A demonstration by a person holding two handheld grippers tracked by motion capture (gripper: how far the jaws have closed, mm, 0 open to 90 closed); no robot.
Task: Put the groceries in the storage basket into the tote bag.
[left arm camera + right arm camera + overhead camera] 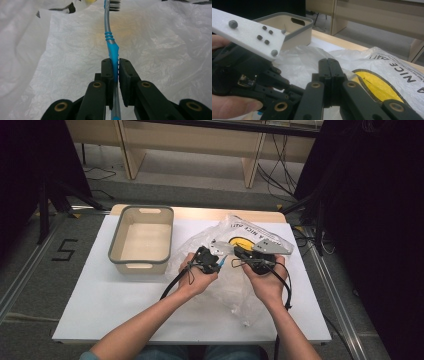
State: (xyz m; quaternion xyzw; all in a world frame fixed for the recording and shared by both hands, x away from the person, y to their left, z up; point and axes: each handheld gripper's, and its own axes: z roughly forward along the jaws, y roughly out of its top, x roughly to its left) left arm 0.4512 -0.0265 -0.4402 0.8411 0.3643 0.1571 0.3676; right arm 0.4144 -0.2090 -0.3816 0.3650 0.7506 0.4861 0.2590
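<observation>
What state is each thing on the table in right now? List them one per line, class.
Blue and clear plastic toothbrush: clamped by its handle, bristle head pointing away over the bag.
Left hand-held gripper: shut on the toothbrush.
Right hand-held gripper: shut, jaws pressed together; whether they pinch the bag cannot be told.
Crinkled white plastic bag with a yellow print: lying crumpled on the table.
Beige rectangular tub with a grey rim: upright, empty.

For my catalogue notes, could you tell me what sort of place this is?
Probably a lab recording station: a white tabletop edged by metal floor rails, with black curtains beside it and loose black cables behind.
</observation>
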